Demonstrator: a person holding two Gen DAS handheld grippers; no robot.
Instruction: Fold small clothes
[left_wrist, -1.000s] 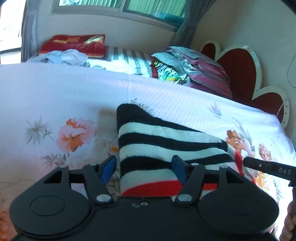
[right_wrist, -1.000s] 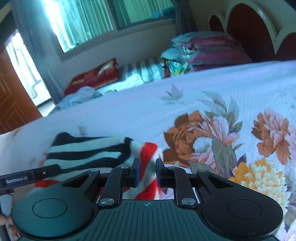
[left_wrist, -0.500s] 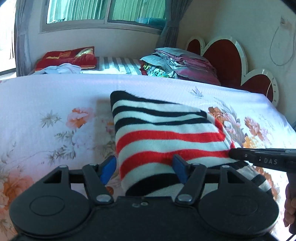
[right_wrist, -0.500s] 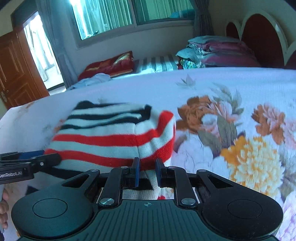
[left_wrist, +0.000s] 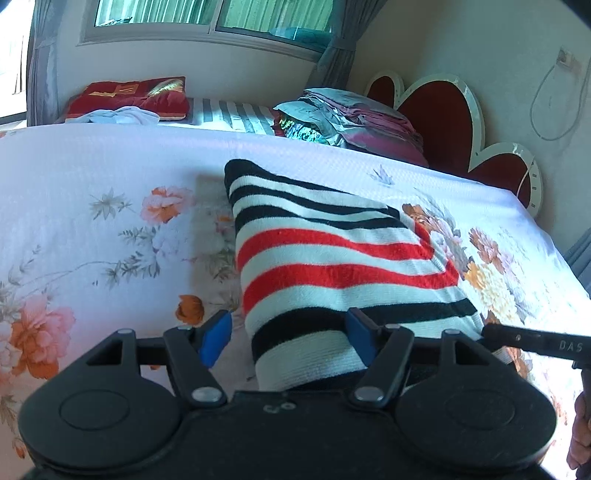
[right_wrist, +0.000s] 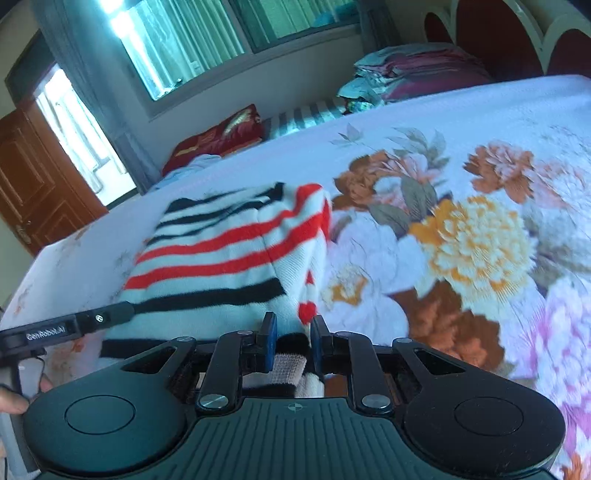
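A small knit garment with black, white and red stripes (left_wrist: 332, 258) lies folded on the floral bedsheet (left_wrist: 92, 229). My left gripper (left_wrist: 288, 339) is open, its blue pads wide apart over the garment's near left edge. My right gripper (right_wrist: 291, 339) has its pads a little apart, with the garment's near hem (right_wrist: 288, 365) between them. The garment (right_wrist: 229, 251) stretches away from the right gripper. Each gripper's tip shows at the edge of the other's view.
A stack of folded clothes (left_wrist: 351, 118) sits at the far right by the red heart-shaped headboard (left_wrist: 443, 110). A red pillow (left_wrist: 129, 96) and a white cloth lie at the far left. A wooden door (right_wrist: 33, 173) stands left.
Both grippers pulled back toward the bed's near edge, so more of the folded garment shows. The right gripper's pads have parted slightly from nearly closed.
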